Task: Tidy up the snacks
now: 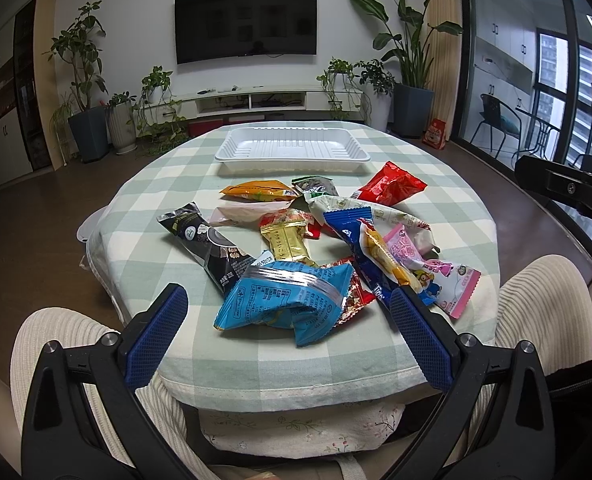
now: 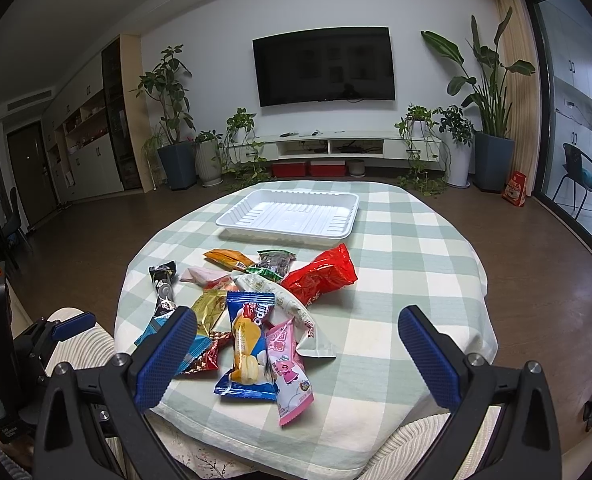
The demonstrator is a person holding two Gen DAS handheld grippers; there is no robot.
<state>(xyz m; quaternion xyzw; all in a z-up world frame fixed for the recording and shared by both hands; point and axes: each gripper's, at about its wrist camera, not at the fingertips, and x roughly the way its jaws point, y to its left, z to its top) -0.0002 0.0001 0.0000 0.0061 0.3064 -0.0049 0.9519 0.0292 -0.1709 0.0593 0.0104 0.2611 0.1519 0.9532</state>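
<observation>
Your left gripper [image 1: 290, 316] hangs with its blue pads spread wide, holding nothing, low over the near edge of the round table in the green-and-cream checked cloth [image 1: 447, 184]. The crumpled light-blue foil packet [image 1: 284, 304] lies just beyond and between its fingertips. Your right gripper [image 2: 297, 336] is likewise spread and empty, a little higher, over the near right part of the table.

The snack packets sit in one loose overlapping heap at the table's middle, from the long black wrapper [image 1: 208, 240] on the left to the pink cartoon-printed packet [image 2: 290, 368] nearest the front edge. The shiny red bag [image 2: 321, 276] lies at the heap's far right.

The white ribbed plastic tray [image 2: 236, 212] stands empty beyond the heap, near the far edge. The cloth on the right half, beside the heap, is bare.
</observation>
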